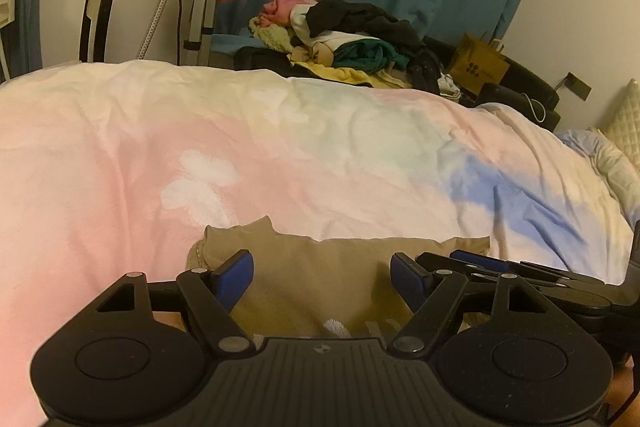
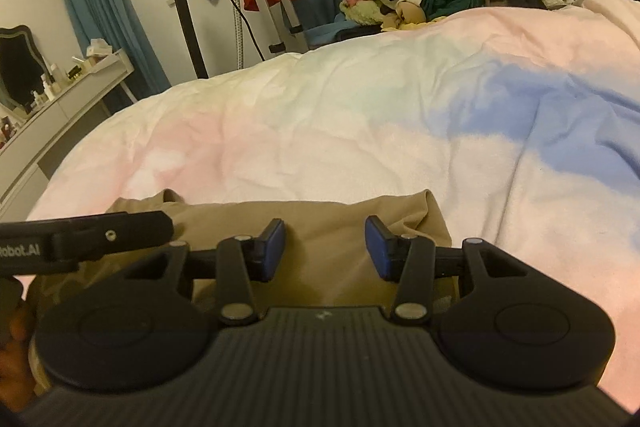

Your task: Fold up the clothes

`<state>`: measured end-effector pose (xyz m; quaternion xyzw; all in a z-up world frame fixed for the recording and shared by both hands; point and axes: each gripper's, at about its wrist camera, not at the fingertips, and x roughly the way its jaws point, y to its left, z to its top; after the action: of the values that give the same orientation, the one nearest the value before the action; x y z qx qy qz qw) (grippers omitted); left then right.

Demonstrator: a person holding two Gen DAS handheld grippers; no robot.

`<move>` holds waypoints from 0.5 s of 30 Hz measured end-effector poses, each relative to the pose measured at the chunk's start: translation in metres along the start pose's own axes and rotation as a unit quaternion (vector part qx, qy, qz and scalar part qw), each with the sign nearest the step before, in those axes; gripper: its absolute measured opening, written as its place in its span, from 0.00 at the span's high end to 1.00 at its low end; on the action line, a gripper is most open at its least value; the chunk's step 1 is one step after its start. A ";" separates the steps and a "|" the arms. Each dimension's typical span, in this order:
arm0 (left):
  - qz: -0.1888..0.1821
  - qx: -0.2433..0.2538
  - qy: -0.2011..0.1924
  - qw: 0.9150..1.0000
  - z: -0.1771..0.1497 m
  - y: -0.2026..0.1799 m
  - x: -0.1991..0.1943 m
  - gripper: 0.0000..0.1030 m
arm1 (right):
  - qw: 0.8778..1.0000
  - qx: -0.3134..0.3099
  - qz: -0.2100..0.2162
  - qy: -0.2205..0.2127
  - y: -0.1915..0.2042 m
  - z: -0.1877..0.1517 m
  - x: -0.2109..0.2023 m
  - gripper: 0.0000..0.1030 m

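The left gripper (image 1: 322,277) stood wide over the tan garment (image 1: 320,259) on the bed (image 1: 280,147); the right gripper (image 2: 325,247), narrower, gripped nothing. Closing there risked pinching the duvet too, or catching one layer and undoing the fold.

Tan garment's (image 1: 320,279) near edge hidden
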<state>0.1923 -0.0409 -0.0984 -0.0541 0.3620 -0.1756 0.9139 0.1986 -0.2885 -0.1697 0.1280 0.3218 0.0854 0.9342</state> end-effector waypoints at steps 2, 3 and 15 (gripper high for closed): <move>0.003 -0.004 -0.001 1.000 -0.001 -0.001 -0.005 0.25 | 1.000 0.000 -0.004 -0.001 0.003 0.001 -0.004 0.55; 0.004 -0.007 -0.001 1.000 -0.002 -0.003 -0.009 0.25 | 1.000 0.001 -0.004 -0.002 0.005 0.002 -0.009 0.52; 0.015 0.020 -0.011 1.000 -0.043 -0.045 -0.061 0.24 | 0.999 -0.026 -0.001 -0.020 0.018 -0.036 -0.104 0.54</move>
<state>0.1089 -0.0599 -0.0802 -0.0319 0.3495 -0.1684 0.9211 0.0938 -0.2896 -0.1316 0.1048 0.3012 0.0904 0.9435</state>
